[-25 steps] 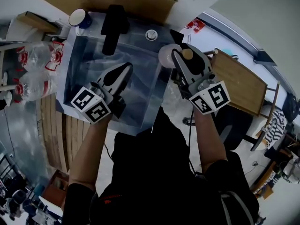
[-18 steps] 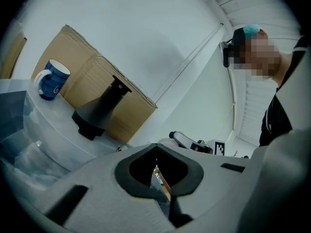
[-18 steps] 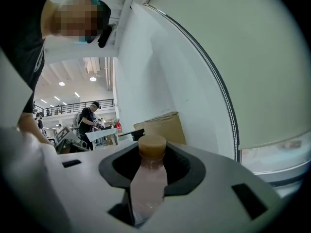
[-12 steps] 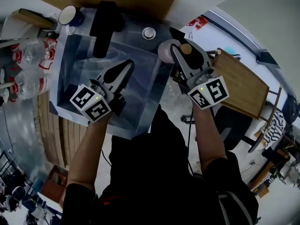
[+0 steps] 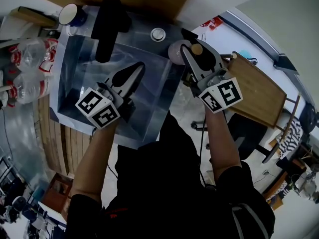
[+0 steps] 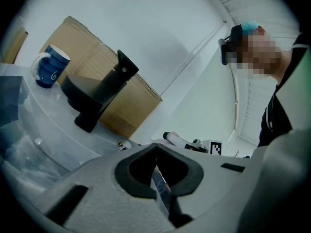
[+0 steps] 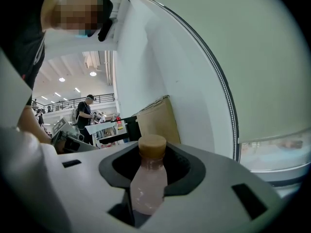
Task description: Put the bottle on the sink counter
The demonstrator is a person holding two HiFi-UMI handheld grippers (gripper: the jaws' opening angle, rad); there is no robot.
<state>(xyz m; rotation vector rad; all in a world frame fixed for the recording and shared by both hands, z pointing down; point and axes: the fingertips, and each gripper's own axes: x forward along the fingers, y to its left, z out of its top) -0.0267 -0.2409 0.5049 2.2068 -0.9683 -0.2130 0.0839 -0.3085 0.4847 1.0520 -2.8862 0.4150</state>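
The right gripper (image 7: 148, 191) is clamped on a pale pink bottle (image 7: 148, 176) with a tan cap, and its jaws pinch the body below the neck. The left gripper (image 6: 159, 178) is pressed closed on nothing and hangs over the steel sink basin (image 5: 79, 63). In the head view the bottle (image 5: 197, 49) is held in the air by the sink's right rim, near the back corner. To place it well, I would carry it over the flat deck (image 5: 174, 34), staying clear of the black faucet (image 5: 107, 26). It should go down base-first, and the jaws should part only once it stands flat
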